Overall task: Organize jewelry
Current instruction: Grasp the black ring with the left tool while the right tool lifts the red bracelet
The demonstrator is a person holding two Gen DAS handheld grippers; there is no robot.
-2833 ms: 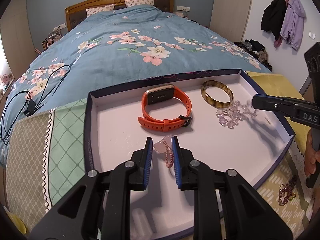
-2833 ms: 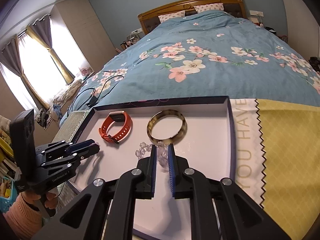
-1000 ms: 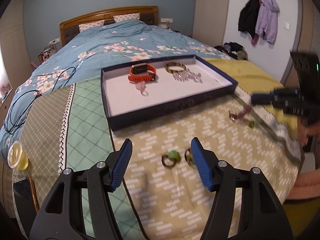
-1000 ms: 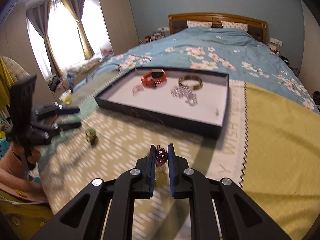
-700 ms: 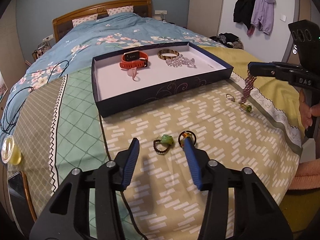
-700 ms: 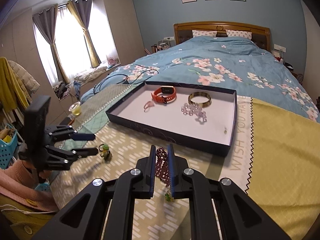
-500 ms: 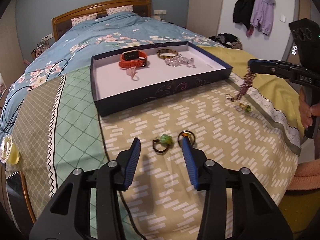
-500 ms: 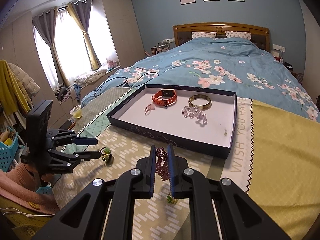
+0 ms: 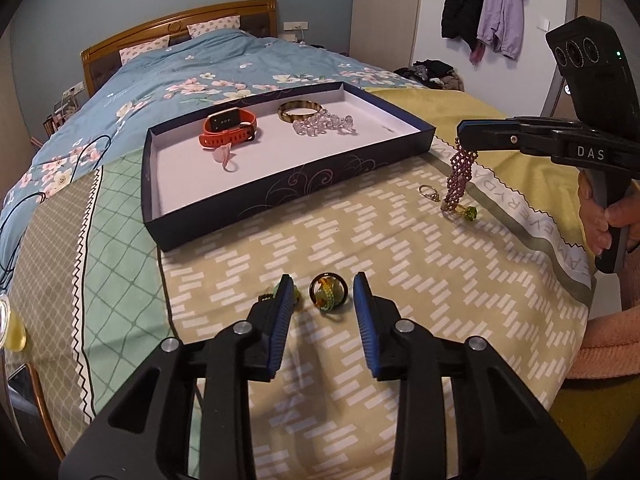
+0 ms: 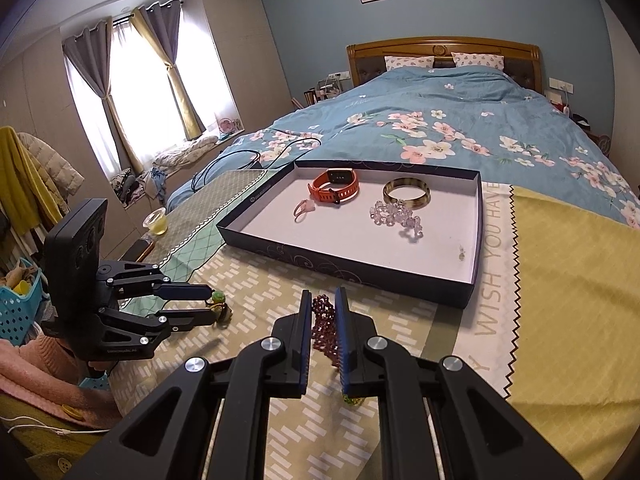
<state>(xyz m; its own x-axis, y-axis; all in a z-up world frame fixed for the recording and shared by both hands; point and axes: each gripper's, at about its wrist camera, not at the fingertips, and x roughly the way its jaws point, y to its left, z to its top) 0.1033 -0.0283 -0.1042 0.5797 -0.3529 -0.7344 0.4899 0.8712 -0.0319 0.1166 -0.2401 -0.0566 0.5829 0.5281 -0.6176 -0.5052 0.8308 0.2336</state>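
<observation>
My left gripper (image 9: 323, 300) is low over the patterned cloth, its jaws closing around an amber-and-green ring (image 9: 328, 293); the pads do not touch it. A green ring (image 9: 295, 291) peeks from behind the left finger. My right gripper (image 10: 323, 300) is shut on a purple beaded bracelet (image 10: 323, 322), which hangs from it above the cloth (image 9: 460, 176). The dark blue tray (image 9: 280, 188) holds an orange watch (image 9: 228, 128), a tortoiseshell bangle (image 9: 300, 110), a clear crystal bracelet (image 9: 324, 124) and a pink ring (image 9: 224, 158).
A thin gold ring (image 9: 428, 191) and a green-stone ring (image 9: 469, 212) lie on the cloth under the hanging bracelet. A cup of yellow liquid (image 10: 156, 222) stands at the cloth's left edge. A black cable (image 10: 248, 160) lies on the floral duvet.
My left gripper moved forward and down onto the amber ring, and its jaws narrowed. The right gripper rose with the purple bracelet, which now hangs clear of the cloth.
</observation>
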